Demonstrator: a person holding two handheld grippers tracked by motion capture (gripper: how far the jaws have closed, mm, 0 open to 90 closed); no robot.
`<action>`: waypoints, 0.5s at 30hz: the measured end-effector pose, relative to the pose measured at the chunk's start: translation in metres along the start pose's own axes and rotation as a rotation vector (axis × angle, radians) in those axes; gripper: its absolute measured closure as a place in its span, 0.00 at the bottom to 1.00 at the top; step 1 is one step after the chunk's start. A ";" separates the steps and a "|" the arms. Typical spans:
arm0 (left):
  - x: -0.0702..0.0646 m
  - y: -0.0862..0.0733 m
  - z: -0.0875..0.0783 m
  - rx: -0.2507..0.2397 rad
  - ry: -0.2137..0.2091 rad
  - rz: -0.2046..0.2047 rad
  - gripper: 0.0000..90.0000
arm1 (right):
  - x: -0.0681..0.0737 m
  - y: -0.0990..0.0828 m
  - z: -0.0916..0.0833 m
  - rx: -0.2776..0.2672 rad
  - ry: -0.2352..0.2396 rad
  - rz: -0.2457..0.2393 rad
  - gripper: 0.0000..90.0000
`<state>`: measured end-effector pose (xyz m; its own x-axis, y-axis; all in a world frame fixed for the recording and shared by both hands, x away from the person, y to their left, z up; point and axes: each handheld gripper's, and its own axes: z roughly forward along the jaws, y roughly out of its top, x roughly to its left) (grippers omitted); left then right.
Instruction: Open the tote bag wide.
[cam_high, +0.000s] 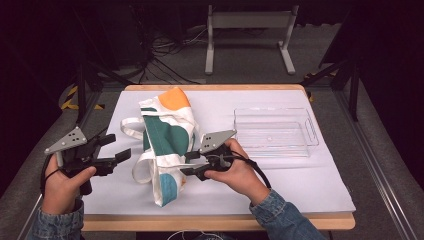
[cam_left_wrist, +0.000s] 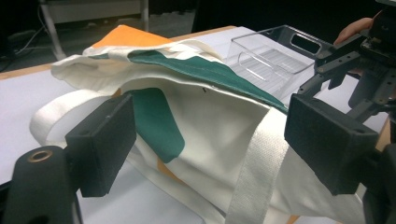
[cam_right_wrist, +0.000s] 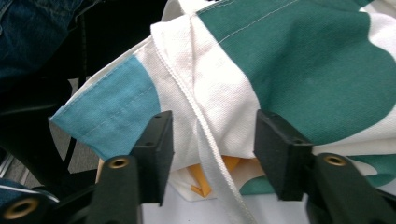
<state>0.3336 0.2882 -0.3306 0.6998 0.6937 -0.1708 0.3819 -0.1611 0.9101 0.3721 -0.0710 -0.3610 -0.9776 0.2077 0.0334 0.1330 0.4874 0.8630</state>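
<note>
A white cloth tote bag (cam_high: 167, 132) with green, orange and blue patches lies crumpled in the middle of the white table cover. My right gripper (cam_high: 190, 163) is at the bag's right side, low over the table. In the right gripper view its jaws (cam_right_wrist: 212, 135) stand apart around a fold of the bag (cam_right_wrist: 303, 70), with a white seam edge (cam_right_wrist: 201, 116) running between the pads, which do not visibly press on it. My left gripper (cam_high: 116, 148) hovers open just left of the bag, near a white handle loop (cam_high: 131, 127). Its wide-open jaws (cam_left_wrist: 212, 135) face the bag (cam_left_wrist: 196, 74).
A clear plastic tray (cam_high: 310, 131) stands to the right of the bag, also seen as the clear tray (cam_left_wrist: 266, 56) in the left gripper view. The table's wooden edge (cam_high: 215, 221) runs along the front. A white stand (cam_high: 250, 20) and cables sit on the floor beyond.
</note>
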 end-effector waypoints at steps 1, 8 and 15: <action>0.000 0.000 0.000 0.001 -0.005 0.003 0.19 | 0.000 0.000 0.001 0.001 -0.001 -0.008 0.57; 0.000 -0.001 0.001 0.014 -0.015 -0.003 0.18 | 0.003 0.001 -0.003 0.010 0.005 -0.033 0.90; -0.003 -0.001 0.006 0.041 -0.041 0.040 0.18 | 0.004 0.002 -0.007 -0.003 0.001 -0.046 0.97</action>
<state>0.3346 0.2825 -0.3331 0.7386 0.6572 -0.1505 0.3768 -0.2173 0.9004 0.3669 -0.0750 -0.3556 -0.9829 0.1841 -0.0063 0.0869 0.4938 0.8652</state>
